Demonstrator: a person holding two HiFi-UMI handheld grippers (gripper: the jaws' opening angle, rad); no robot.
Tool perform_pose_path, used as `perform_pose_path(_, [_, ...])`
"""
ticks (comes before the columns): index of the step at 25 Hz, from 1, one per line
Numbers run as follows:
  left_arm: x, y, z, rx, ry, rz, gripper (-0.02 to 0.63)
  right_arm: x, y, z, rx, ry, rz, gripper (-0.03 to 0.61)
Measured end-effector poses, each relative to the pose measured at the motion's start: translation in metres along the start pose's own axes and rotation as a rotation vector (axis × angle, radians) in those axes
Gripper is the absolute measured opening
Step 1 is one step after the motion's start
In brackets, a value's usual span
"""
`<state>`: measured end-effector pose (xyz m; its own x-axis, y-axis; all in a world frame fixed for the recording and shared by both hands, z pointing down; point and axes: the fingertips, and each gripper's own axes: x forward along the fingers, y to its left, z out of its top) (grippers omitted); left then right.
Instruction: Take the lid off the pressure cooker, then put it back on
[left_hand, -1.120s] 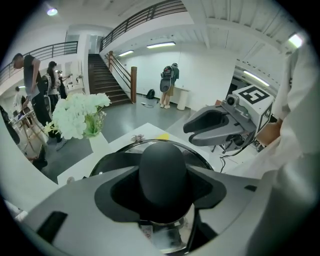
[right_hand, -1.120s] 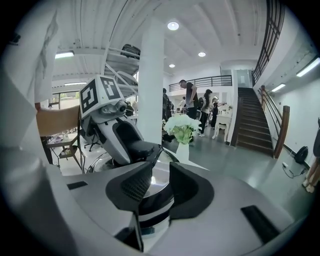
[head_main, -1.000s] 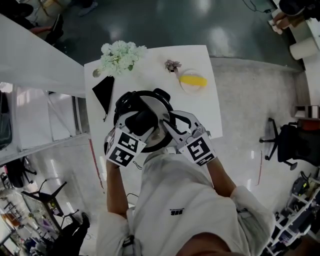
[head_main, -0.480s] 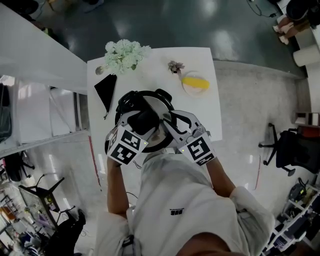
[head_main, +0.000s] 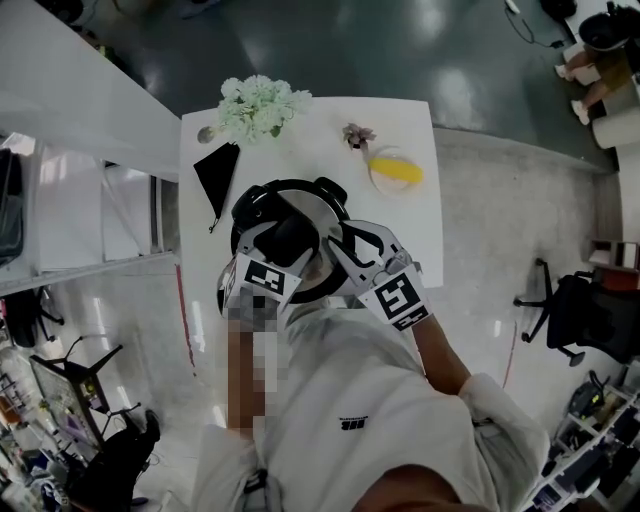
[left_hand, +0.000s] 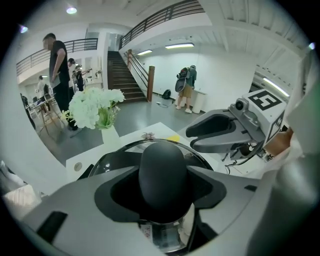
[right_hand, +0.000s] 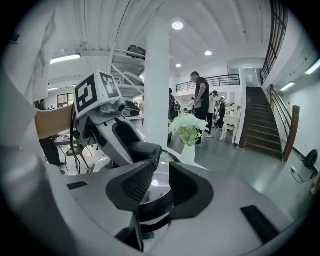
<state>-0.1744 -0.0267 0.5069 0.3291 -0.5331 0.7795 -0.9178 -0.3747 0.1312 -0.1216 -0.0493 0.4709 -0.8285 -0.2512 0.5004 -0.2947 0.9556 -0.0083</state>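
Though our left hand-held gripper (left_hand: 164, 192) clamps the knob (left_hand: 163, 162), the lid (left_hand: 116, 161) looks seated on the pressure cooker (head_main: 327, 188); our right hand-held gripper (right_hand: 159, 185) gapes empty beside the knob, so both steps remain.

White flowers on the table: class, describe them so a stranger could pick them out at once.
Start at the white table in the head view. At its far left corner, beyond the pressure cooker, stands the bunch of white flowers. Nothing else there is pale and bushy; the sprig nearby is much smaller.
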Motion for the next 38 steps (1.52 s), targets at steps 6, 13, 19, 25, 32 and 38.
perform_pose_path(6, [-0.0002,0.0015,0.0013,-0.084,-0.031,0.081,0.288,0.0019,0.0063,0.0000,-0.019,0.003,0.038,0.109])
perform_pose_path(13, [-0.0007,0.0025,0.0027,-0.152,-0.049,0.156,0.290,0.0002,0.0082,0.0023,-0.040,-0.005,0.069,0.109])
perform_pose_path(19, [-0.0015,0.0037,0.0033,-0.158,-0.093,0.190,0.289,-0.0025,0.0018,0.0004,-0.046,-0.009,0.079,0.109])
perform_pose_path(25, [-0.0054,0.0032,0.0016,-0.198,-0.089,0.226,0.290,-0.0055,0.0028,0.0010,-0.047,-0.015,0.086,0.109])
perform_pose_path(32, [-0.0066,0.0053,0.0016,-0.217,-0.125,0.267,0.290,-0.0031,0.0068,-0.0004,-0.048,-0.013,0.094,0.109])
perform_pose_path(38, [-0.0069,0.0049,0.0031,-0.165,-0.150,0.284,0.304,-0.0033,0.0097,-0.0008,-0.048,-0.015,0.090,0.109])
